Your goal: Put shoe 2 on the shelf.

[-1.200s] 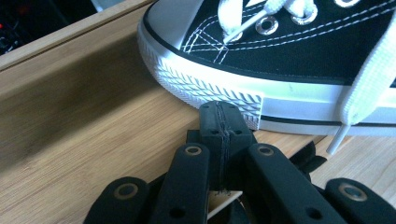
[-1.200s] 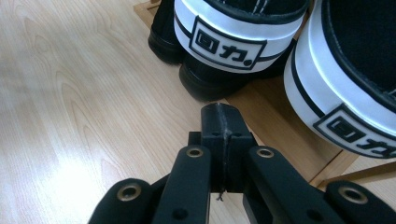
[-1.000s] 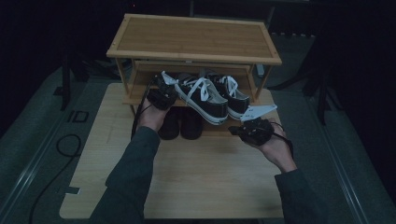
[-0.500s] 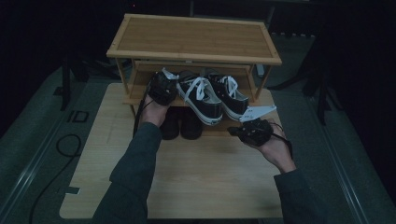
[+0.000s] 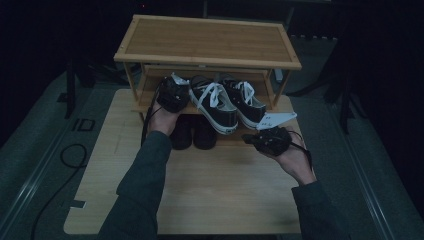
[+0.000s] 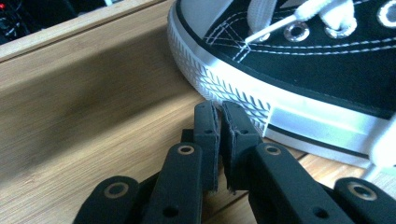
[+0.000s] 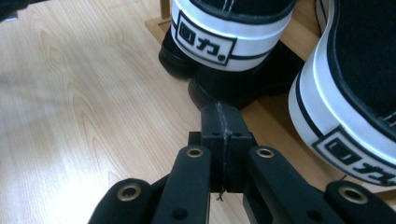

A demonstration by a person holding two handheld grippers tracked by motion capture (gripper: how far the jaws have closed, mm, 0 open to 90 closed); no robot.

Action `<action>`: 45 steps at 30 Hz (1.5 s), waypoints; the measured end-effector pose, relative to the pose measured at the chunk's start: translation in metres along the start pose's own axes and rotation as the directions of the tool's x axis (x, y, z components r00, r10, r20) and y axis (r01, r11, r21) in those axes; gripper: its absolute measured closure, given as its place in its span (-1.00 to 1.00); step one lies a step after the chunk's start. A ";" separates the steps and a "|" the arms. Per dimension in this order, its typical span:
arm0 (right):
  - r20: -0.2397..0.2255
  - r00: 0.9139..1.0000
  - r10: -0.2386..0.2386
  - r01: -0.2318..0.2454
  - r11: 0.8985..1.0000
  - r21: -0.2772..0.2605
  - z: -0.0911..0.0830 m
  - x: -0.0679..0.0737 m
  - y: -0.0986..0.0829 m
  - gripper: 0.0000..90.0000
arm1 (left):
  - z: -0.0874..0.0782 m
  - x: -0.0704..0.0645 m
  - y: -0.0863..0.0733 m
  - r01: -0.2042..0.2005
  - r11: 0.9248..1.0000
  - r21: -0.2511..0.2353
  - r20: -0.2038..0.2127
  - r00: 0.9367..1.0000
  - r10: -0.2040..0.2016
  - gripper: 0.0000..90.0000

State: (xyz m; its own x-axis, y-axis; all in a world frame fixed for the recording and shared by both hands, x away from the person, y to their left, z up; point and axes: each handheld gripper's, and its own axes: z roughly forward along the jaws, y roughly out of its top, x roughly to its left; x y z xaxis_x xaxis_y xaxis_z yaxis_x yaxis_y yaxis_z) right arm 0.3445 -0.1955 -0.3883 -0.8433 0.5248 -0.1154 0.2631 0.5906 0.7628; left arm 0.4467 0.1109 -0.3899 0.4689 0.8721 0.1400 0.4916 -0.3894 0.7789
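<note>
Two black-and-white sneakers, a left one and a right one, lie side by side on the middle shelf of a wooden shoe rack. My left gripper rests on that shelf just left of the left sneaker. In the left gripper view its jaws are shut on nothing, tips close to the sneaker's white rubber sole. My right gripper hovers in front of the rack by the right sneaker's heel. The right gripper view shows it shut and empty, with both heels ahead.
A pair of black shoes stands under the shelf, also ahead of the right jaws as dark shoes. The rack stands at the back of a light wooden table. A cable loops on the dark floor at the left.
My left gripper has slid a little farther back along the shelf beside the left sneaker, and the sneakers sit slightly deeper in the rack. The right gripper has hardly moved.
</note>
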 end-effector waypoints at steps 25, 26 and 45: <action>-0.001 0.999 -0.039 0.039 0.997 -0.062 0.007 0.010 0.021 1.00 | -0.012 -0.004 -0.014 0.008 0.999 -0.039 0.043 0.999 -0.006 1.00; 0.002 0.999 -0.039 0.039 0.997 -0.060 0.008 0.010 0.022 1.00 | -0.012 -0.004 -0.015 0.013 0.999 -0.043 0.043 0.999 -0.011 1.00; -0.042 0.998 -0.048 0.045 0.996 -0.076 0.020 0.015 0.028 1.00 | -0.010 -0.011 -0.015 0.021 0.997 -0.071 0.065 0.998 -0.017 1.00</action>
State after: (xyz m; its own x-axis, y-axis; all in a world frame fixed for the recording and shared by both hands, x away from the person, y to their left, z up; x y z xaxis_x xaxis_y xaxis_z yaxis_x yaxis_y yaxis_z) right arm 0.3486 -0.1585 -0.3813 -0.8741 0.4695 -0.1247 0.1890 0.5653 0.8030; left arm 0.4267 0.1097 -0.3970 0.5073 0.8574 0.0869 0.4478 -0.3484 0.8234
